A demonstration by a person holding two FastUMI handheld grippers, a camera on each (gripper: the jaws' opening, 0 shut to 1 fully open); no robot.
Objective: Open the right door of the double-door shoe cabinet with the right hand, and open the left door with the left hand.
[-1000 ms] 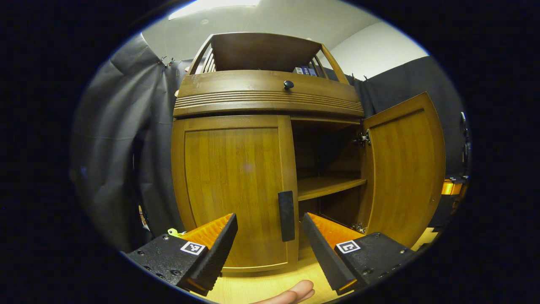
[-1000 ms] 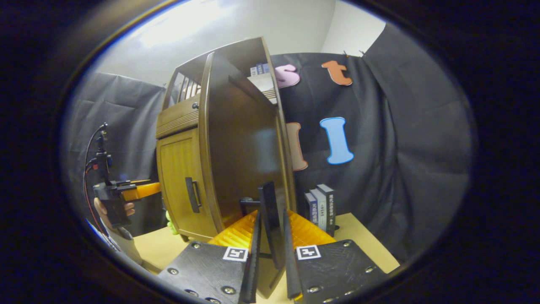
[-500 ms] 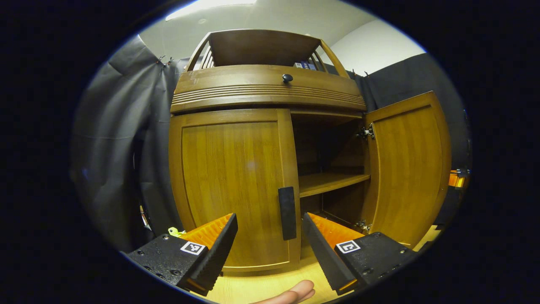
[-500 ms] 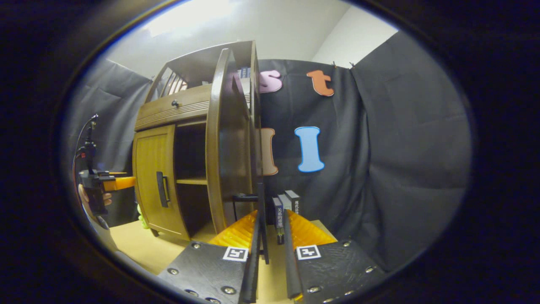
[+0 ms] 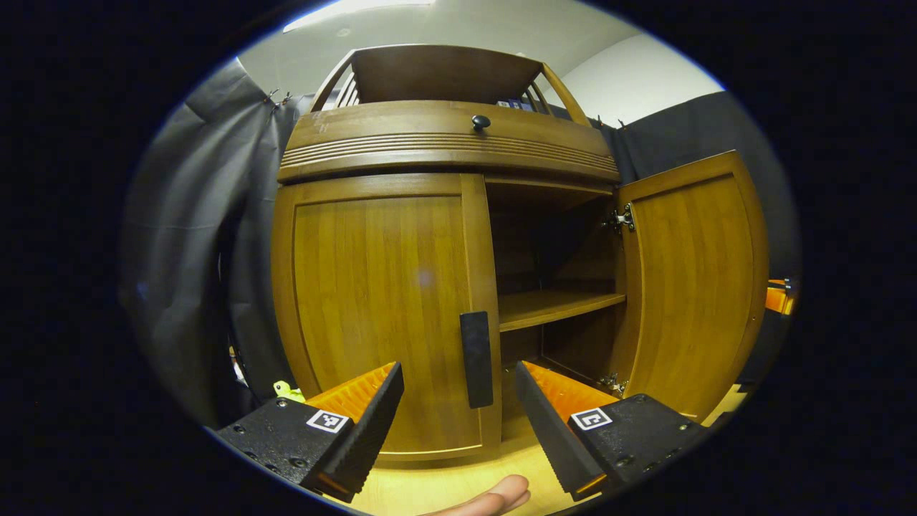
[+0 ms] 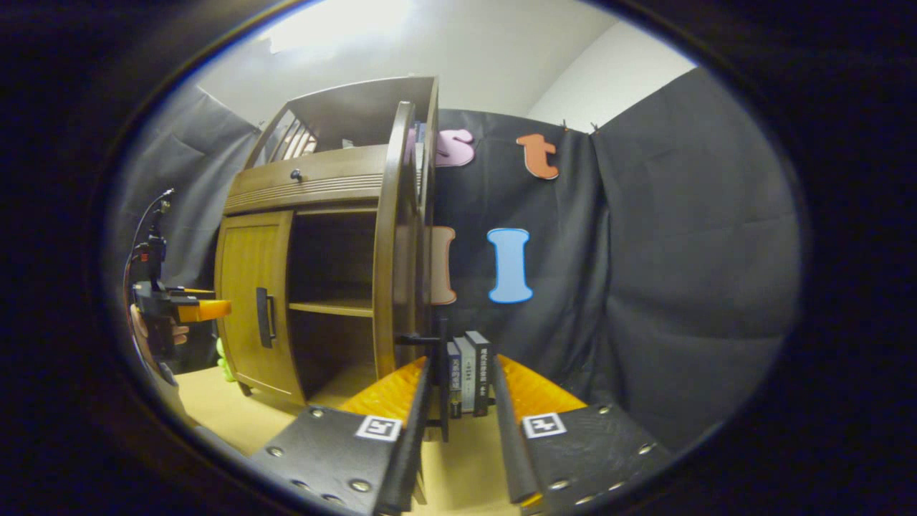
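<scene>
Plainly, the shoe cabinet stands on the pale worktop against the black cloth wall, a warm brown wooden piece with a ribbed drawer front, a small dark knob and a railed top shelf. Its left door sits flush and closed, with a dark vertical handle near its inner edge. Its right door is swung wide, baring the dark interior and one wooden shelf inside.

In the left gripper view, the left tongs are held level and spread apart just short of the left door, the handle framed between the two fingers but untouched. A fingertip of the person's hand peeks in at the bottom edge. In the right gripper view the left tongs show farther off at the left, held in a hand and pointing at the closed door.

The right tongs sit at the right door's outer edge, seen almost edge-on. The right door's handle stands in the gap between the fingers; the fingers seem slightly apart from it rather than pressing, though the close angle makes that hard to judge. A few upright books stand on the worktop beyond, partly hidden by the handle.
</scene>
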